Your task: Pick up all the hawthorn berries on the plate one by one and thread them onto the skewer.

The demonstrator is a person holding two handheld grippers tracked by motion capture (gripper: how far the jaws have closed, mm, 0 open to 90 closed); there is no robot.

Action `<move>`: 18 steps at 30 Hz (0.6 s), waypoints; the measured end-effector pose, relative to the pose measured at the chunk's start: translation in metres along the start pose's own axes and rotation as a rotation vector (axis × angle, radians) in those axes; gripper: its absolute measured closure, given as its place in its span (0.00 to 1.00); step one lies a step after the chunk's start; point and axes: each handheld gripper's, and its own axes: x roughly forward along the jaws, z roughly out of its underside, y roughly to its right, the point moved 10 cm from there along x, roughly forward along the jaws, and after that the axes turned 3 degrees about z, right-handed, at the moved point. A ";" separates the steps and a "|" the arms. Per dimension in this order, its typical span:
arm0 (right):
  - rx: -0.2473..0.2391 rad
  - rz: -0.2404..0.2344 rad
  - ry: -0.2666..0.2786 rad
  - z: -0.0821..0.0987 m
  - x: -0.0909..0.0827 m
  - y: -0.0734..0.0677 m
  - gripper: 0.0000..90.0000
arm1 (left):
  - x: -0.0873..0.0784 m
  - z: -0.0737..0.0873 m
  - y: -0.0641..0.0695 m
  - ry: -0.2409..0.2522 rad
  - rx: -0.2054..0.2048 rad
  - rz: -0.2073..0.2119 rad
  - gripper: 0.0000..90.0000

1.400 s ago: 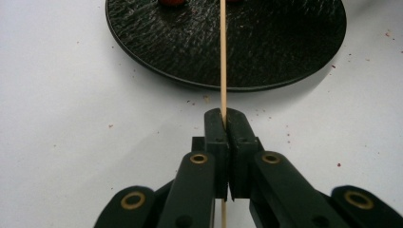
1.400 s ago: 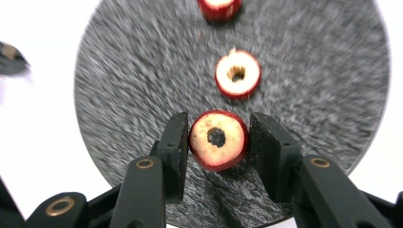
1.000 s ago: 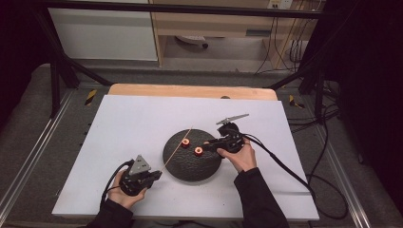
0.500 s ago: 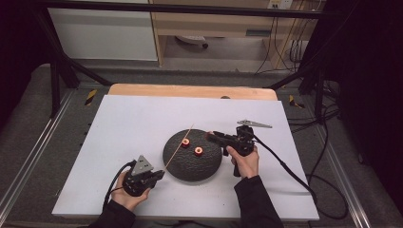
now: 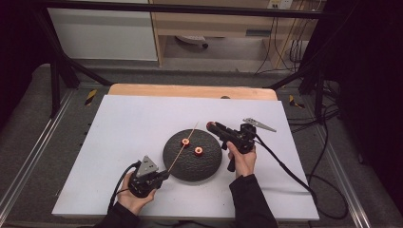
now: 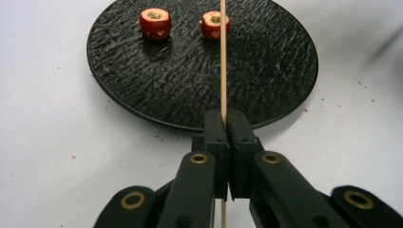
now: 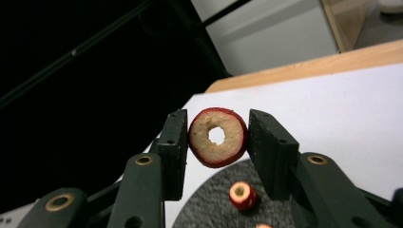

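A round black plate [image 5: 190, 166] lies mid-table with two cored red fruit pieces [image 5: 185, 141] [image 5: 198, 151] on it. My left gripper [image 5: 163, 175] is at the plate's near-left edge, shut on a thin wooden skewer [image 6: 222, 57] that slants up over the plate and the pieces [image 6: 155, 23] [image 6: 215, 24]. My right gripper [image 5: 210, 126] hovers above the plate's far-right rim, shut on a red-skinned fruit ring [image 7: 217, 137] with a hole through its middle. Its cut face looks at the camera. The plate [image 7: 209, 209] and one piece [image 7: 242, 195] lie below it.
The white table top [image 5: 119, 128] spreads wide to the left of and behind the plate, with a wooden strip [image 5: 190, 91] along its far edge. Black cables [image 5: 290, 171] trail from the right gripper over the table's right side.
My right gripper has risen from the plate's surface and moved back and right with the fruit ring in its jaws. The left gripper and skewer have hardly moved.
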 end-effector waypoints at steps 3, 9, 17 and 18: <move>0.010 -0.005 0.047 -0.007 0.001 0.000 0.66 | 0.002 -0.001 0.004 0.000 -0.002 0.009 0.98; 0.015 -0.007 0.123 -0.017 0.002 0.001 0.66 | 0.006 -0.005 0.012 0.001 0.002 0.020 0.98; -0.002 -0.005 0.180 -0.023 0.005 0.003 0.66 | 0.012 -0.010 0.023 -0.002 -0.002 0.040 0.98; -0.006 -0.003 0.189 -0.024 0.005 0.004 0.66 | 0.013 -0.011 0.024 -0.003 -0.003 0.041 0.98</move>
